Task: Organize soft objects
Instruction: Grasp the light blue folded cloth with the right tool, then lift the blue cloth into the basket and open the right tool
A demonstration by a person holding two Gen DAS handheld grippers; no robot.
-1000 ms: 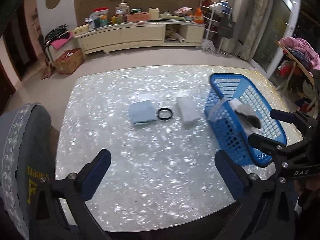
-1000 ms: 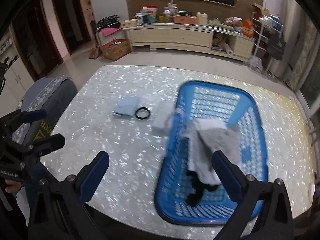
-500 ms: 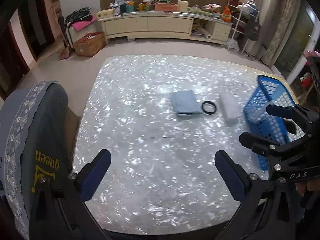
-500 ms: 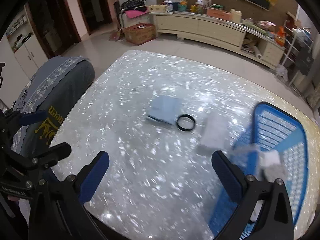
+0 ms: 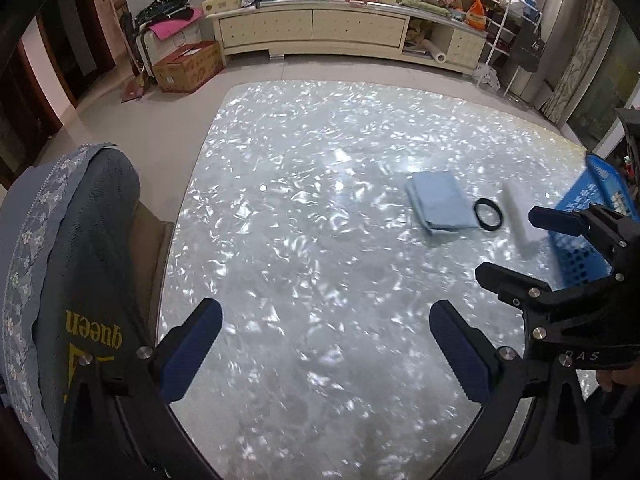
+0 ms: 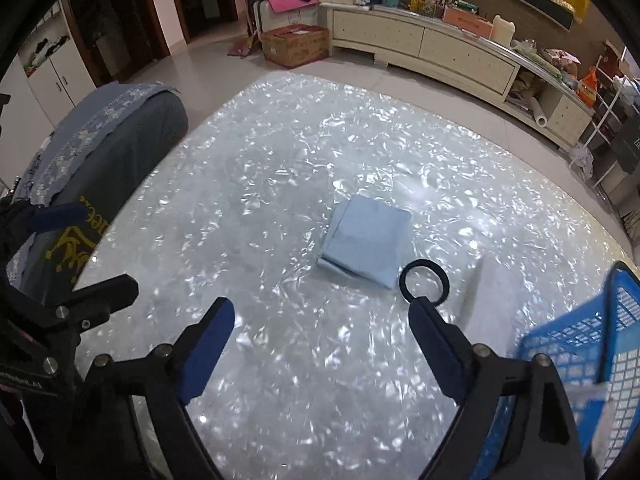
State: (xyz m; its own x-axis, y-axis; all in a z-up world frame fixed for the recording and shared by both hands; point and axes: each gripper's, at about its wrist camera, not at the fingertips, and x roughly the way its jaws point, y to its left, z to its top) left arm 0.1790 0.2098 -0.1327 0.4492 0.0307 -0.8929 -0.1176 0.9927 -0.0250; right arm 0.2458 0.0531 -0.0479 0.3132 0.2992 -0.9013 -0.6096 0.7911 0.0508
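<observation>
A folded light blue cloth (image 5: 440, 204) (image 6: 366, 240) lies on the shiny pearl-patterned table (image 5: 304, 264). A black ring-shaped band (image 5: 488, 215) (image 6: 424, 282) lies just right of it. A white soft block (image 5: 520, 216) (image 6: 480, 292) lies between the band and the blue mesh basket (image 5: 592, 232) (image 6: 580, 352). My left gripper (image 5: 326, 340) is open and empty over the near table. My right gripper (image 6: 322, 340) is open and empty, its tips just short of the cloth and band; it also shows in the left wrist view (image 5: 560, 240).
A chair with a grey-blue cover (image 5: 68, 280) (image 6: 100, 152) stands at the table's left edge. A long cream cabinet (image 5: 320, 32) with clutter and a cardboard box (image 5: 188, 66) stand on the floor beyond the table.
Both grippers have swung left, away from the basket. The basket has slid toward the right edge of both views, and the cloth, band and block now lie ahead of the right gripper.
</observation>
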